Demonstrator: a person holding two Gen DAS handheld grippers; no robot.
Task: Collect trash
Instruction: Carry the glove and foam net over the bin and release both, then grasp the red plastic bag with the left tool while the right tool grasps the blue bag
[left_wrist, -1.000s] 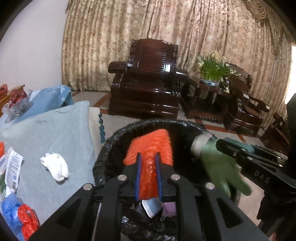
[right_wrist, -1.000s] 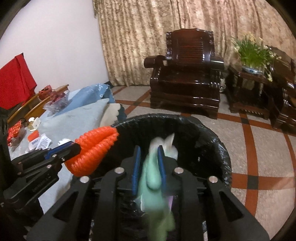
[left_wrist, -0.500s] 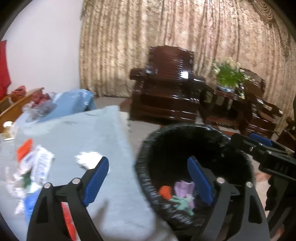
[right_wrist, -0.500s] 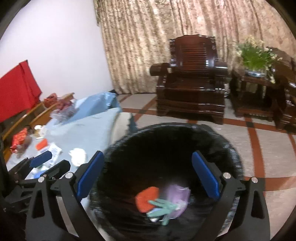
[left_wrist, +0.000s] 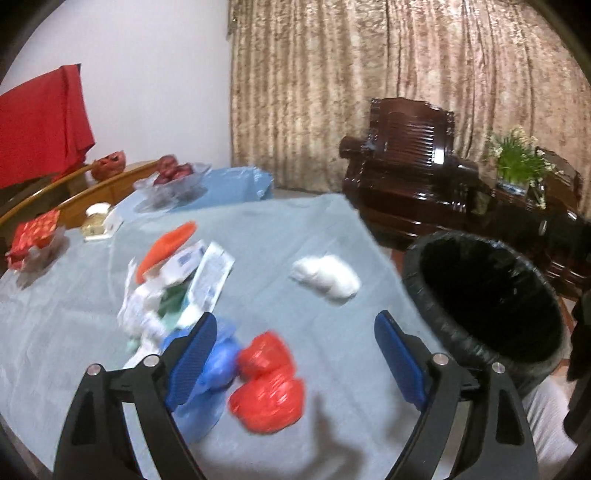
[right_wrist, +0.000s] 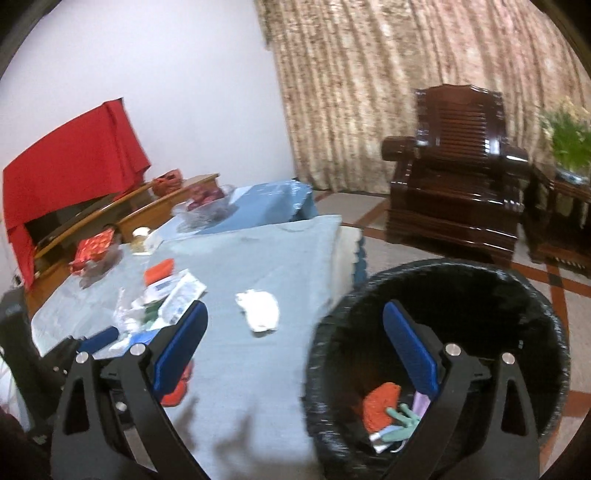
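- Two grippers are in view, both with jaws spread wide and holding nothing.
- Far left of the table (left_wrist: 303, 229), covered by a pale blue cloth: a red patterned packet (left_wrist: 35, 232) near the back edge.
- Left of centre: a pile of white wrappers (left_wrist: 184, 280) with an orange piece (left_wrist: 166, 245) lying against its rear side.
- Left gripper (left_wrist: 291, 354): hovers above the cloth. One blue finger pad (left_wrist: 190, 360) overlaps the blue plastic bag (left_wrist: 218, 360) in the picture; whether they touch cannot be told.
- Red plastic bag (left_wrist: 269, 384): crumpled, lying on the cloth between the left gripper's fingers, touching the blue plastic bag on its left.
- White tissue wad (left_wrist: 327, 277): on the cloth beyond the red plastic bag, well apart from it, near the table's right edge.
- Right gripper (right_wrist: 295, 347): one finger sits over the cloth, the other over the bin mouth.
- Trash bin (right_wrist: 554, 354): lined with a black bag, standing just beside the table's right edge. Inside at the bottom lie an orange mesh piece (right_wrist: 382, 404), a green glove (right_wrist: 400, 419) and a pale purple item (right_wrist: 421, 402), all touching.
- Right background: a dark wooden armchair (right_wrist: 458, 184) before a beige curtain (right_wrist: 369, 74).
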